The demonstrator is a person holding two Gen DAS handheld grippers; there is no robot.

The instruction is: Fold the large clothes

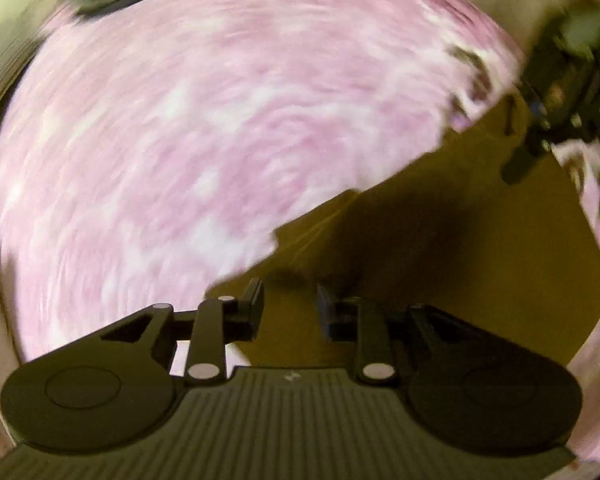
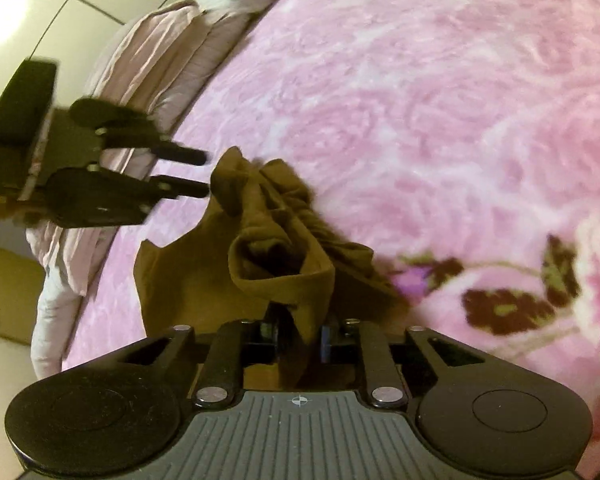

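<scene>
An olive-brown garment (image 2: 180,280) lies on a pink floral blanket (image 2: 420,100), one part flat and one part bunched in folds (image 2: 284,240). A strip of it runs up between the jaws of my right gripper (image 2: 299,334); the jaws stand slightly apart and the pads do not seem to press it. My left gripper (image 2: 204,173) is open at the left, its fingertips just beside the garment's raised corner. In the left wrist view the left gripper (image 1: 290,306) hangs open over the flat brown cloth (image 1: 420,260), with nothing between its fingers. The right gripper (image 1: 532,152) shows blurred at the upper right.
Pale pink pillows and bedding (image 2: 160,60) line the bed's left edge. A cardboard box (image 2: 4,280) stands on the floor beside the bed, with white cupboard doors (image 2: 40,0) behind. The blanket (image 1: 180,140) spreads wide beyond the garment.
</scene>
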